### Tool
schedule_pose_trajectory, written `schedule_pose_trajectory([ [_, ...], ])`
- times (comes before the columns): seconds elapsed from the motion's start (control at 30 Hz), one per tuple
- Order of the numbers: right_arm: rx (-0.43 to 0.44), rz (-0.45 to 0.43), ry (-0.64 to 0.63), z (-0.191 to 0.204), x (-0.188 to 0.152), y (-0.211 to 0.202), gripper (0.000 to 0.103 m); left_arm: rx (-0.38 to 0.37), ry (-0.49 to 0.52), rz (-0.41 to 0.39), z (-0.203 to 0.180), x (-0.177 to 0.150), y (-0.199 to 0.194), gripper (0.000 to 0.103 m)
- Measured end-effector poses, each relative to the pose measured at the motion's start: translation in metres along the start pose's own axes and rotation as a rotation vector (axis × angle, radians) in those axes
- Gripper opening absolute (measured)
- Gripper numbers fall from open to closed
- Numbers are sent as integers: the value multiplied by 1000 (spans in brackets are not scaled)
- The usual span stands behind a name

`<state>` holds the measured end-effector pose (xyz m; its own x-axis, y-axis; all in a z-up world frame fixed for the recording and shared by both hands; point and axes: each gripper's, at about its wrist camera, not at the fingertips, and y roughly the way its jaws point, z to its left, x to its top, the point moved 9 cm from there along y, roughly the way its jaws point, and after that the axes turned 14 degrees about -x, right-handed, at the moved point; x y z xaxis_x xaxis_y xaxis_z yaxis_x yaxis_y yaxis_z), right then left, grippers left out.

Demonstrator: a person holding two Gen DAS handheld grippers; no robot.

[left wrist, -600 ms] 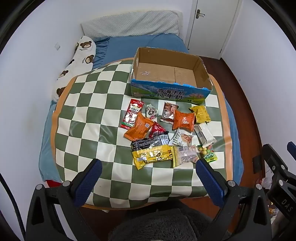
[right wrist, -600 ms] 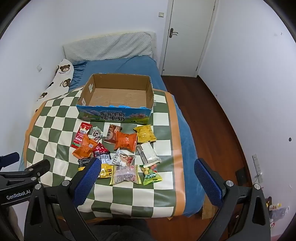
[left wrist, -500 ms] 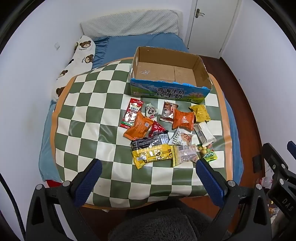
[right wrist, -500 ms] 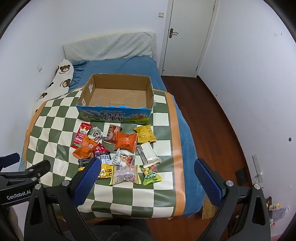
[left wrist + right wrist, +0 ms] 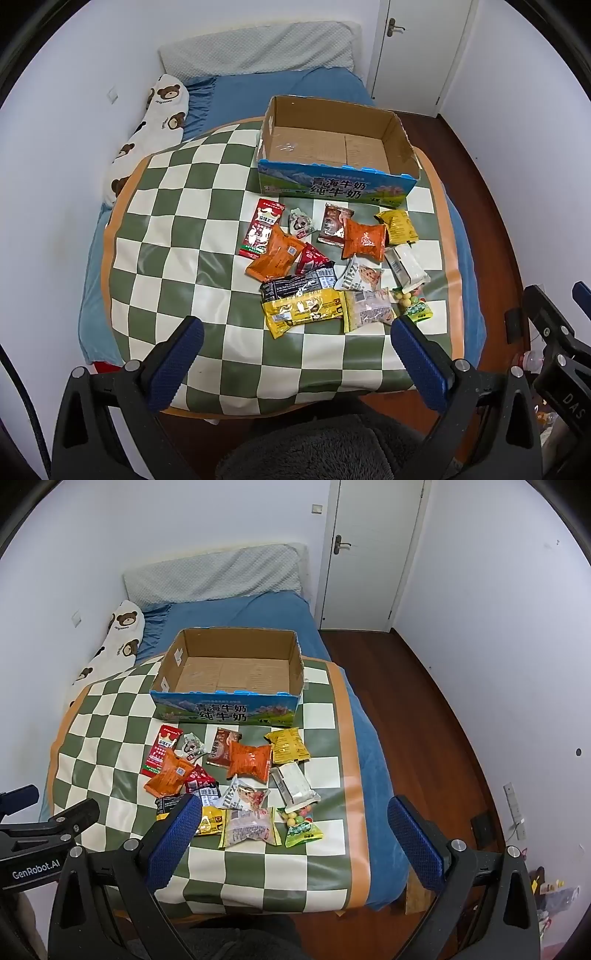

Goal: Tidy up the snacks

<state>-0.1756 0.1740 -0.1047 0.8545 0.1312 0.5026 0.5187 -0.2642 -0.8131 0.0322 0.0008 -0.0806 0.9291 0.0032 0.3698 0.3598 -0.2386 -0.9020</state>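
Nearest, the left tongs [image 5: 295, 352] and right tongs [image 5: 293, 829] both gape wide with blue ribbed pads, holding nothing, poised above the near edge of the counter [image 5: 177, 236]. Its cover is glossy, checked green and cream with an orange border, and lies bare on its left half. The snacks [image 5: 332, 266] sit clustered right of centre in crinkly foil and plastic: a long yellow pack [image 5: 304, 308] nearest, a clear pouch of round candies [image 5: 303, 825] by the right border, a puffy orange pillow bag [image 5: 249, 762] farther in, and a flat red sachet [image 5: 262, 227] on the left. Just behind them stands the cardboard box [image 5: 229, 705], rectangular, open-topped, blue-printed in front, with only bare brown floor inside. Beyond lies a blue bed [image 5: 240, 613].
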Motion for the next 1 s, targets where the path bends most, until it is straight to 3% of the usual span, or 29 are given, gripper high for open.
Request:
schedule_pose_trajectory([
  [1.0, 9, -5, -5, 2, 1, -7, 102, -4, 7, -5, -11, 6, -6, 103],
])
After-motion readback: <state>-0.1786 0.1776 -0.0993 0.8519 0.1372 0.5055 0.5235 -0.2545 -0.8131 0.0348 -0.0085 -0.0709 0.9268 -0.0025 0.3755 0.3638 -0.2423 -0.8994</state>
